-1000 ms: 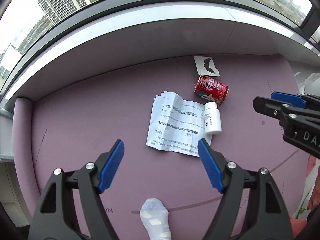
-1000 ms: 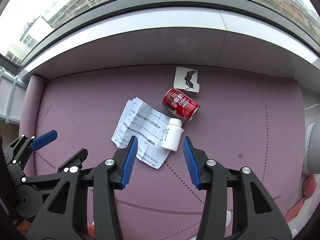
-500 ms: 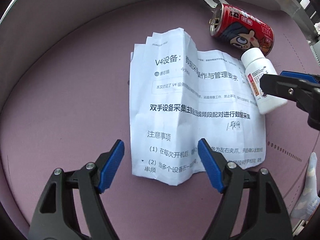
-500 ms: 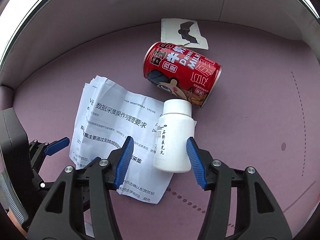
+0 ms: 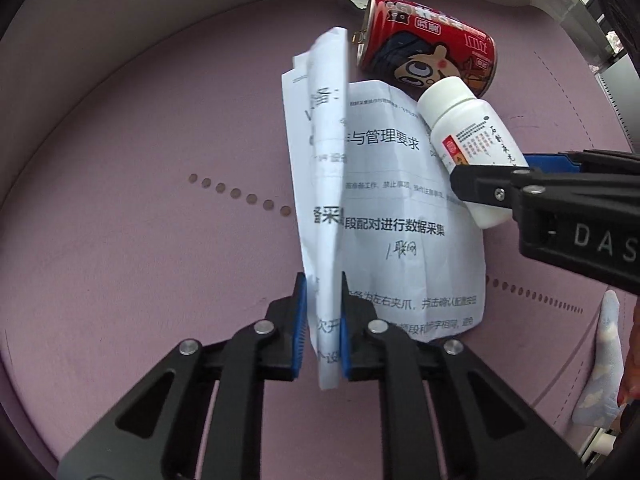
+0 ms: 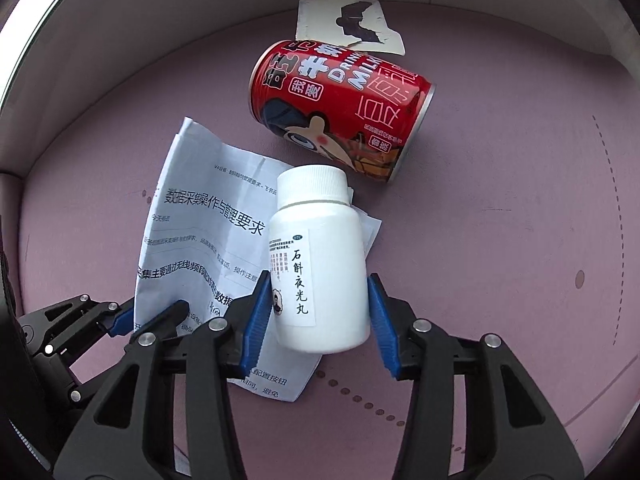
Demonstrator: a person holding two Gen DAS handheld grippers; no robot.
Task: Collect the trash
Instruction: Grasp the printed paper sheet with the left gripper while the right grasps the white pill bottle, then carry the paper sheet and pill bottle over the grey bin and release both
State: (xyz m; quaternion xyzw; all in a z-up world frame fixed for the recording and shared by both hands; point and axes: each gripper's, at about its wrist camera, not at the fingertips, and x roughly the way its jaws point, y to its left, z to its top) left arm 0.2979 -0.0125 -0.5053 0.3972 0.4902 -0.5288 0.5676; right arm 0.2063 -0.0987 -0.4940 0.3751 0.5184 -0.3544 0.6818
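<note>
Over on the left, the left hand-held gripper [image 5: 323,328] is clamped on a pinched-up fold of the creased white printed paper sheet [image 5: 384,208], probably for lifting, while the right hand-held gripper [image 6: 316,316] straddles the white plastic pill bottle [image 6: 320,264] lying on it, jaws apart, with the red drink can [image 6: 340,108] just beyond.

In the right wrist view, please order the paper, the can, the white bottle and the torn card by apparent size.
1. paper
2. can and white bottle: alike; the bottle is nearer, so unsure
3. torn card
</note>
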